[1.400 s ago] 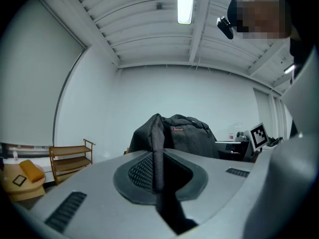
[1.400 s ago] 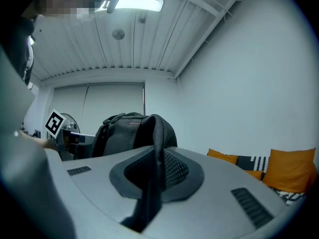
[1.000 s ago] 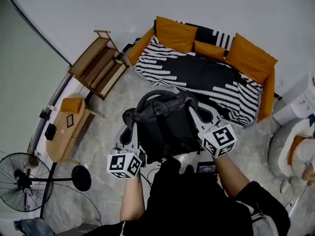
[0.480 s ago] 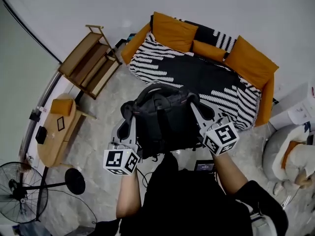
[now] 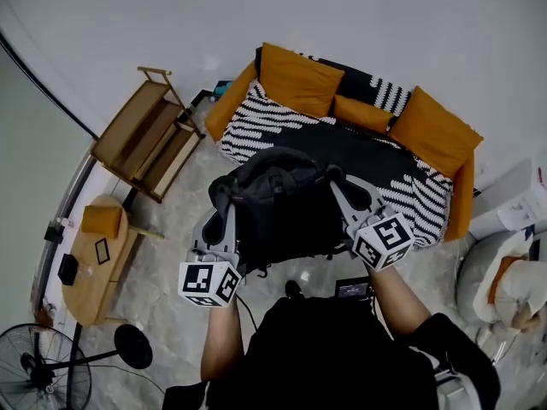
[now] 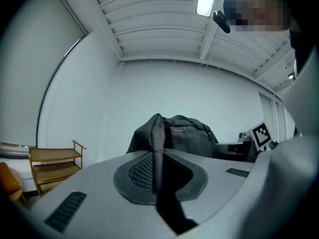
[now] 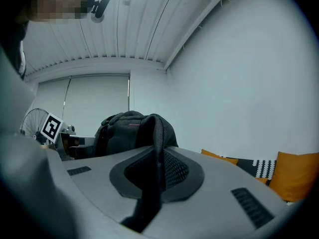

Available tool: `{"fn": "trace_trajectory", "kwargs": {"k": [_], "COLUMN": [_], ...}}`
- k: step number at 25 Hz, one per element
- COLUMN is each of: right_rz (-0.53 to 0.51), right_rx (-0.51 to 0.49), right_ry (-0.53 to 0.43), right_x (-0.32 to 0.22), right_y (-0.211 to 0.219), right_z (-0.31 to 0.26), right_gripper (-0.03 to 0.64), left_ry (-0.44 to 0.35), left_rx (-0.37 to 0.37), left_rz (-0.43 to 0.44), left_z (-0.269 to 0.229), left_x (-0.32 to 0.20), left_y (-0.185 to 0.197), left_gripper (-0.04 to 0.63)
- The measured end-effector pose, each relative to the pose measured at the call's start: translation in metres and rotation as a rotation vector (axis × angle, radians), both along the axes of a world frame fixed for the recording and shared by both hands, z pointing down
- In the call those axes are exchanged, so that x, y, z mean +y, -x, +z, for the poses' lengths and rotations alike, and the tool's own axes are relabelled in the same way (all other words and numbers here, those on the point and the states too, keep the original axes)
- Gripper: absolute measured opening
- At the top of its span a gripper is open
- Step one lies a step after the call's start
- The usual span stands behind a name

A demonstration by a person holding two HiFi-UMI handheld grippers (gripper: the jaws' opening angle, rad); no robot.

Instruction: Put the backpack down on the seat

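Your left gripper [image 5: 229, 218] and right gripper [image 5: 340, 197] are each clamped on a shoulder strap [image 6: 157, 148], with the black backpack [image 5: 286, 207] hanging between them, right by the striped sofa [image 5: 402, 156]. It looks soft and saggy, probably hefty, so I'd grip the straps near the top.

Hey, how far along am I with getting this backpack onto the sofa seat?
Done: the backpack is up, a strap clamped in the left tool and one in the right tool. In hand: it hangs in the air in front of the striped seat. Left: set it there and let go.
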State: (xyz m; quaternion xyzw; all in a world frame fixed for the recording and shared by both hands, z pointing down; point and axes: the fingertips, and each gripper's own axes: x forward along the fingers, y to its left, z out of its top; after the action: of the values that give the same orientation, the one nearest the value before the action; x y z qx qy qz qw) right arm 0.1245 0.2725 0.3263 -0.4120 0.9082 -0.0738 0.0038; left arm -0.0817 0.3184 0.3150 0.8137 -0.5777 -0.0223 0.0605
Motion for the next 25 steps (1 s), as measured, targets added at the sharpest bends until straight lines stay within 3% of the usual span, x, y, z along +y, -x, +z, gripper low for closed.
{"fn": "trace_trajectory", "kwargs": {"k": [8,25], "right_rz": [0.022,-0.026], "right_rx": [-0.043,-0.097], "right_ry": [-0.001,0.02], "right_x": [-0.077,-0.243], "right_y": [0.022,0.037], "right_z": [-0.01,0.008], "right_gripper": [0.048,0.048], "left_ry": [-0.027,0.039], "left_rx": [-0.036,-0.013], "left_rz": [0.034,0.015], "left_z": [-0.014,0.007], "left_x": [-0.077,-0.242], "left_y": [0.023,0.038], "left_gripper": [0.037,0.036]}}
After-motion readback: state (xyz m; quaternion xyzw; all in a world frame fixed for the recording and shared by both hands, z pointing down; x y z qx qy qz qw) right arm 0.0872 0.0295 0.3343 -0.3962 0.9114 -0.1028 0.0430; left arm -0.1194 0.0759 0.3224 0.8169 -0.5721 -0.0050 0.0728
